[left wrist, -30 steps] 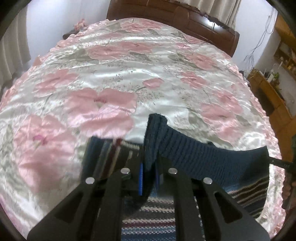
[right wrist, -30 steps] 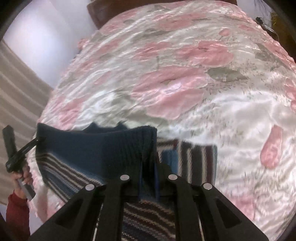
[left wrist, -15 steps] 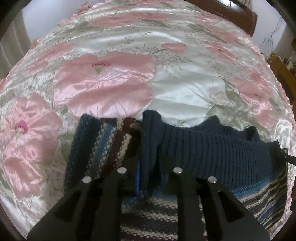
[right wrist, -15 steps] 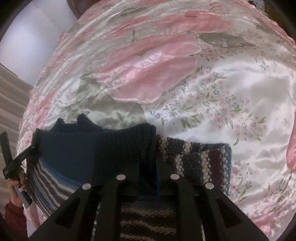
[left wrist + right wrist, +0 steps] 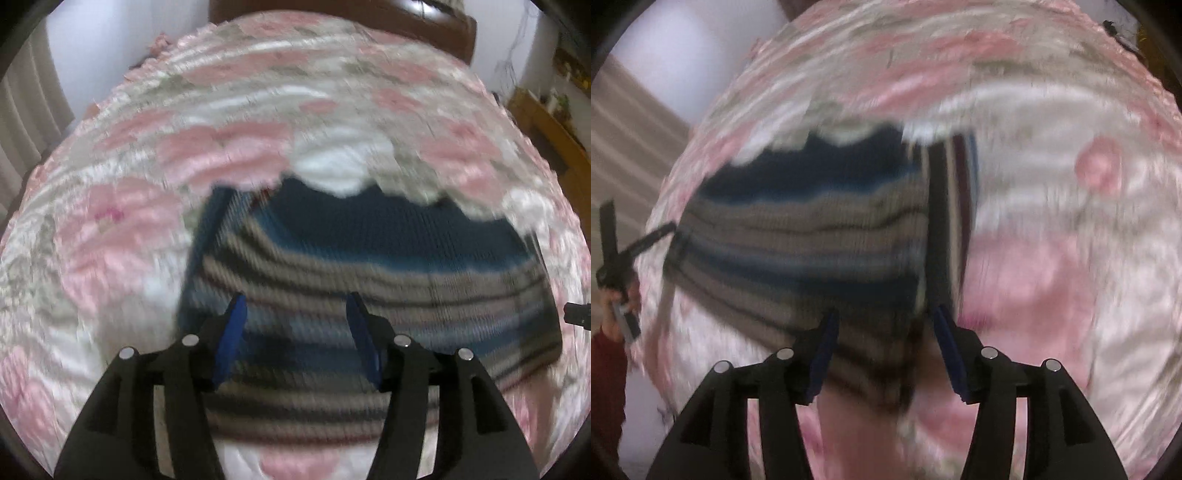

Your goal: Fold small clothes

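Striped knit sweater (image 5: 369, 280) folded on satin bed (image 5: 129, 229), left gripper (image 5: 293, 332) and right gripper (image 5: 882, 339) wide, empty; slippery cover, fold possibly sliding apart.

Sweater (image 5: 369, 266) ribbed matt knit; bedspread (image 5: 122, 229) glossy satin; headboard (image 5: 436, 26) polished wood.

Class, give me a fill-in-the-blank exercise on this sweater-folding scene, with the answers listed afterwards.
1. The striped sweater lies on a ____ bedspread with pink flowers.
2. The left gripper has its jaws ____.
3. The right gripper holds ____.
4. The sweater's plain top band is dark ____.

Answers: satin; open; nothing; blue
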Demonstrator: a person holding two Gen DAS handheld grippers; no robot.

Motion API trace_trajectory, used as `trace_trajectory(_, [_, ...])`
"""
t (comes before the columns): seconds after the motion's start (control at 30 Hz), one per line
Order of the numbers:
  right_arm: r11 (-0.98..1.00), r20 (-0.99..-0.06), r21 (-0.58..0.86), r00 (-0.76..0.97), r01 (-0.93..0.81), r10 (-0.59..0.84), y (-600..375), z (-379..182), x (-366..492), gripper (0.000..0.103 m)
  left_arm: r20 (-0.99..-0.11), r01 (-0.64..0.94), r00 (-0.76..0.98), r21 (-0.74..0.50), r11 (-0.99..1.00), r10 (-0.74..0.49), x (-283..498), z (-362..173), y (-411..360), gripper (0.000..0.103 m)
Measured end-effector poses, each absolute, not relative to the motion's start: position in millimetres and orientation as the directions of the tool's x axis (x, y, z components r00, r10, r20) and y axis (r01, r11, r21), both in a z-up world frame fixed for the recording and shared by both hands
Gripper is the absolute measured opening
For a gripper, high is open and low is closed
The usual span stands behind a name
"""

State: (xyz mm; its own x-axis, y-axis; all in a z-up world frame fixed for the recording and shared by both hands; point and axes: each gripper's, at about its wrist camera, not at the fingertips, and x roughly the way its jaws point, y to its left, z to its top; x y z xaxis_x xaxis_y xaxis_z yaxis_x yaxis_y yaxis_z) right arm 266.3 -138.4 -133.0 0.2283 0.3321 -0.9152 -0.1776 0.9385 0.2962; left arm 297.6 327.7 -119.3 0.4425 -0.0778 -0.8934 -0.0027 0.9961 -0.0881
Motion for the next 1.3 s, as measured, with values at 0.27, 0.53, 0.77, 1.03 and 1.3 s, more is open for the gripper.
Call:
trace_trajectory(0.27, [0.945,-0.939,0.266,0.173,-0.191,0.299,-130,-159,232,0.015,-0.924,0.008,0.371,-0.093,0.996,-0.089,273,-152,308,0.058])
trace_trajectory(0.53, [0.949,-0.946,0.271,0.138,-0.159,0.293,-143,-174,224,0.012,-0.946,-0.02,0.312,-0.092,0.996,-0.082,274,-180,324,0.058])
trace_trajectory(0.77, [0.945,-0.933,0.276,0.185,-0.177,0.307,-146,-145,233,0.03,-0.937,-0.013,0.338,-0.099,0.995,-0.088,273,-158,317,0.056])
trace_trajectory(1.03, [0.947,-0.916,0.27,0.258,-0.172,0.308,-132,-119,303,0.041,-0.914,0.028,0.369,-0.172,0.985,-0.17,312,-140,278,0.059])
trace_trajectory(1.3, [0.96,-0.941,0.248,0.203,-0.13,0.27,-122,-153,347,0.014,-0.933,0.014,0.328,-0.155,0.988,-0.151,338,-170,267,0.059])
